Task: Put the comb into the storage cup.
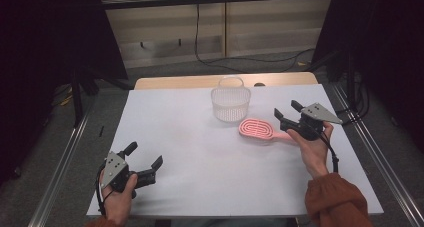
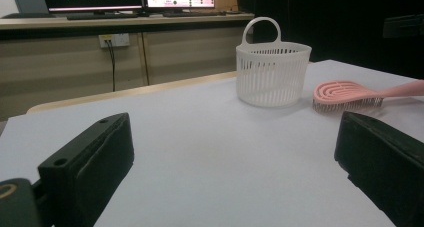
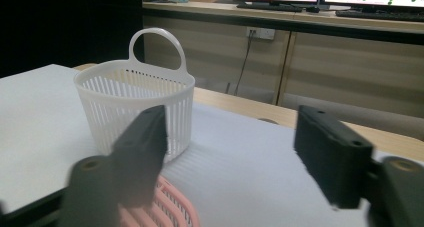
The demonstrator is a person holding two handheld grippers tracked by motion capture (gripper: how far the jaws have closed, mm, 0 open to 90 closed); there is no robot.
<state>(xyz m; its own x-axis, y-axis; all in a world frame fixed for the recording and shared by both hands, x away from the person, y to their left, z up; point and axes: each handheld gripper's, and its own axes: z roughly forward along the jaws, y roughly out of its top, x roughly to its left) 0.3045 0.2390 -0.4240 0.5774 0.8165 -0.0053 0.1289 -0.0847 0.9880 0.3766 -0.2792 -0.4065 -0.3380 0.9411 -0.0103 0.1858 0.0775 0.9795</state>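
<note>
Where the white sheet (image 1: 200, 152) covers the table: pink hairbrush (image 1: 260, 129) lying flat, right of centre, head toward the white slotted basket (image 1: 230, 103), handle running toward the right hand (image 1: 316, 149). Basket upright just beyond the brush head, near but apart from it, handle loop raised at its far rim. Right gripper (image 1: 287, 112) poised over the brush handle, jaws partly spread with open space between them and pinching nothing; seen from the right gripper view, brush head (image 3: 167, 209) low beneath the left jaw, basket (image 3: 134, 104) straight ahead. Left gripper (image 1: 145, 159) at the near left of the sheet, well apart from brush and basket, held in the left hand (image 1: 119, 194), jaws spread wide and empty; from the left gripper view, bare sheet (image 2: 210, 157) between them, basket (image 2: 272, 74) and brush (image 2: 350, 94) farther off to the right.
</note>
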